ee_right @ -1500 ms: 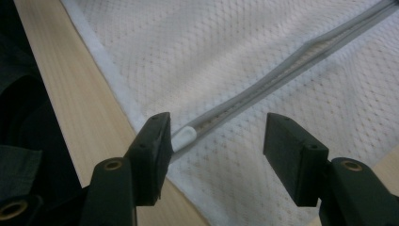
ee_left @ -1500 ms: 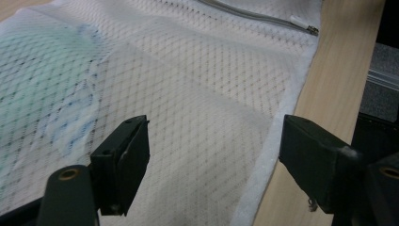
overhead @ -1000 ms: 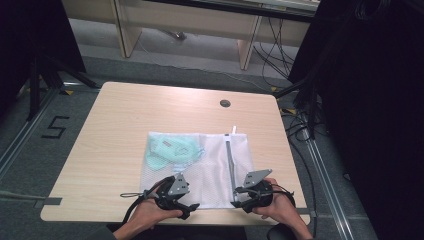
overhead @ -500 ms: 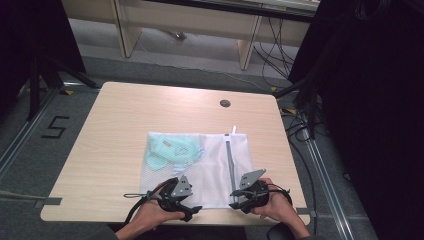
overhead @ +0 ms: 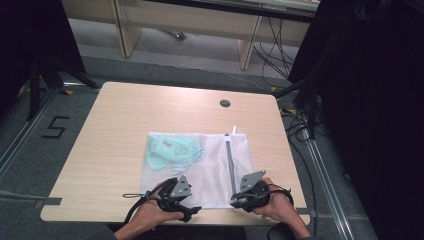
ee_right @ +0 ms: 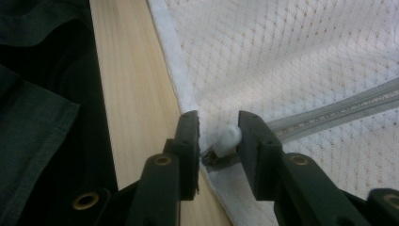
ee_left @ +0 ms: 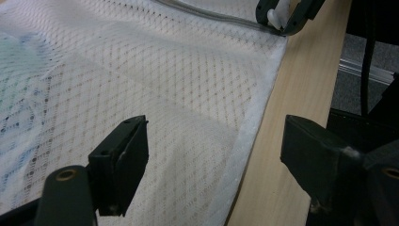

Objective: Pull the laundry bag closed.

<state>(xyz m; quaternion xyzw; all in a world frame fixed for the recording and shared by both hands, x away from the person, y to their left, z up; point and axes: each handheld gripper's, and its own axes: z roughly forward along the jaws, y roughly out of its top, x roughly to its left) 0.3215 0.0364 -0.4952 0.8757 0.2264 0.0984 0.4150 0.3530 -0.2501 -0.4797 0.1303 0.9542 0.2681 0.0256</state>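
Fingers of the right gripper (ee_right: 217, 136) have just been closing and now stand narrow around the white zipper pull (ee_right: 228, 137) at the near end of the grey zipper (ee_right: 339, 110). In the right gripper view one finger touches the pull, while a thin gap shows beside the other (ee_right: 188, 141), so I cannot tell whether the pull is truly pinched. In the left gripper view the same pull (ee_left: 274, 18) sits between the dark finger tips of the right gripper (ee_left: 282, 16) at the bag's corner.

Fingers of the left gripper (ee_left: 214, 155) stand wide apart and hold nothing. One finger (ee_left: 120, 165) hovers over the mesh, the other (ee_left: 320, 160) over the bare wood, with the bag's hemmed near edge running between them.

From the high view, the white mesh laundry bag (overhead: 210, 160) lies flat on the near half of the desk (overhead: 125, 125), its near edge close to the desk's front edge. The zipper (overhead: 230, 160) runs from the far edge towards the person along the bag's right part. Pale green cloth pieces (overhead: 172, 152) show through the mesh in the bag's far left part. The left gripper (overhead: 175, 196) sits at the bag's near left corner, the right gripper (overhead: 240, 197) at the near end of the zipper, and both hands rest at the desk's front edge. A round dark grommet (overhead: 225, 103) lies well beyond the bag.
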